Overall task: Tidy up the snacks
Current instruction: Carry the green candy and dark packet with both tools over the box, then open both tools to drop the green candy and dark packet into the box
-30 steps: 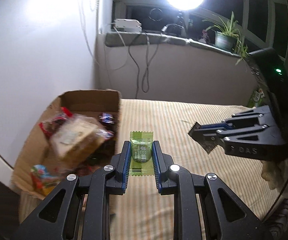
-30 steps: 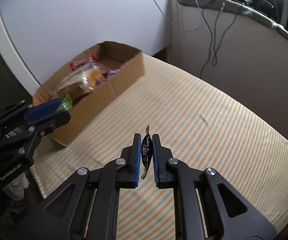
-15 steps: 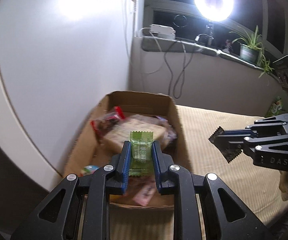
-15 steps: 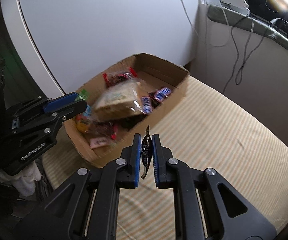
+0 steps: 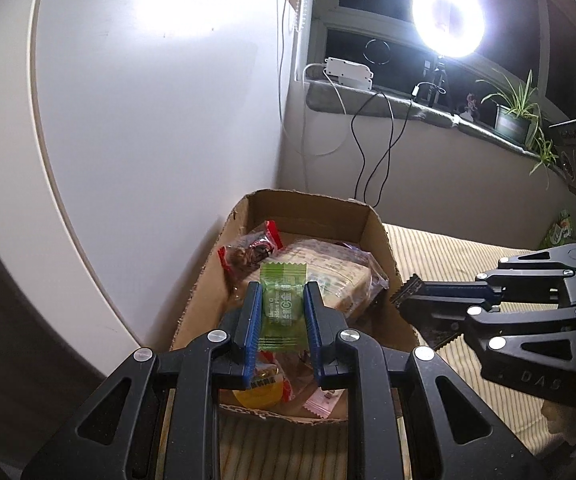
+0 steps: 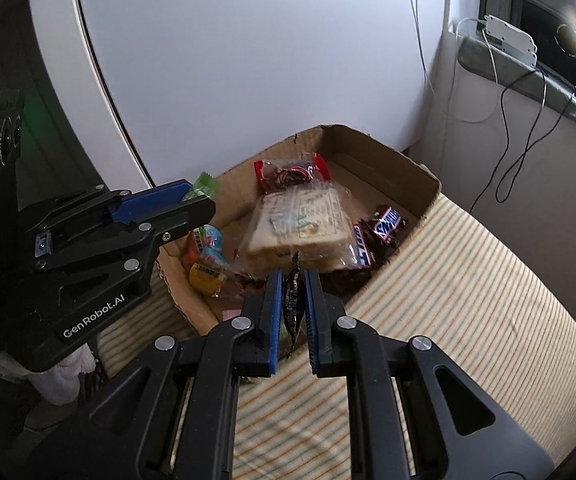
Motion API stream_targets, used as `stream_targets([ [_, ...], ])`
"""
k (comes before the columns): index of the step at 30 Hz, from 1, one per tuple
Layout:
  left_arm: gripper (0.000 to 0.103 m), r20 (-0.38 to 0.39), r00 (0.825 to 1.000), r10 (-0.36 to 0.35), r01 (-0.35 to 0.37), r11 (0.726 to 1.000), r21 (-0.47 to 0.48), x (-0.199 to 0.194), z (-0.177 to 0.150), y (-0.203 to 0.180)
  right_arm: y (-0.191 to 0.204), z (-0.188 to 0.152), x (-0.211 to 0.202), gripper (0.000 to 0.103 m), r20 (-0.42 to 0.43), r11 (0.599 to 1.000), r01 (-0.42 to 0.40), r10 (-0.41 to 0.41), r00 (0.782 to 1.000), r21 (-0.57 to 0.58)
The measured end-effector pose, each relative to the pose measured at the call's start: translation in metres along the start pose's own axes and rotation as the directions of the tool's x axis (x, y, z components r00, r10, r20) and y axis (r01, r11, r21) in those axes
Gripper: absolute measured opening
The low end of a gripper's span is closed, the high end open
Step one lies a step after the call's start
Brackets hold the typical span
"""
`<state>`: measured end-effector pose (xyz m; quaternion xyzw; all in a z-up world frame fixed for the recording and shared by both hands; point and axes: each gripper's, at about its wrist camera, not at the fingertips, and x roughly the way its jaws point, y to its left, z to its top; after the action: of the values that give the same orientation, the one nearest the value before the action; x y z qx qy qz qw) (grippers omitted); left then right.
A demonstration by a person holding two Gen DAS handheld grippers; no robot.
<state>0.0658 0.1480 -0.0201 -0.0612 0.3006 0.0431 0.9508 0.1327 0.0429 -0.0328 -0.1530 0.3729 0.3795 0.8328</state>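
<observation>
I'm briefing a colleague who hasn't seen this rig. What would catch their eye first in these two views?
The glaring ring light on the windowsill, top right of the left wrist view. Then the cardboard box of snacks on the striped cloth against the white wall, and both grippers poised at it: the left gripper clamps a green candy, the right gripper a dark wrapper.

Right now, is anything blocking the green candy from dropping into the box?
Nothing visible blocks it. The left tongs hold the green candy above the open cardboard box, which has no lid. It would just land on snacks already inside, like the wrapped sandwich.
</observation>
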Motion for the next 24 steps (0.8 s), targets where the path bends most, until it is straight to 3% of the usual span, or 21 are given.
stream_targets([
  [14,0.021,0.001,1.0,0.01,-0.01,1.0,-0.007,0.0032,0.0035,0.0044,0.0093,0.0056,0.0068,0.012,0.013,1.0,-0.007,0.007,1.0,-0.029],
  [19,0.027,0.003,1.0,0.016,-0.016,1.0,-0.006,0.004,0.0048,0.0048,0.008,0.0051,0.0046,0.04,0.028,0.999,-0.003,0.004,1.0,-0.033],
  [24,0.037,0.004,1.0,0.022,-0.022,1.0,-0.009,0.0048,0.0054,0.0061,0.0062,0.0037,0.0014,0.041,0.036,0.999,0.008,-0.007,0.999,-0.038],
])
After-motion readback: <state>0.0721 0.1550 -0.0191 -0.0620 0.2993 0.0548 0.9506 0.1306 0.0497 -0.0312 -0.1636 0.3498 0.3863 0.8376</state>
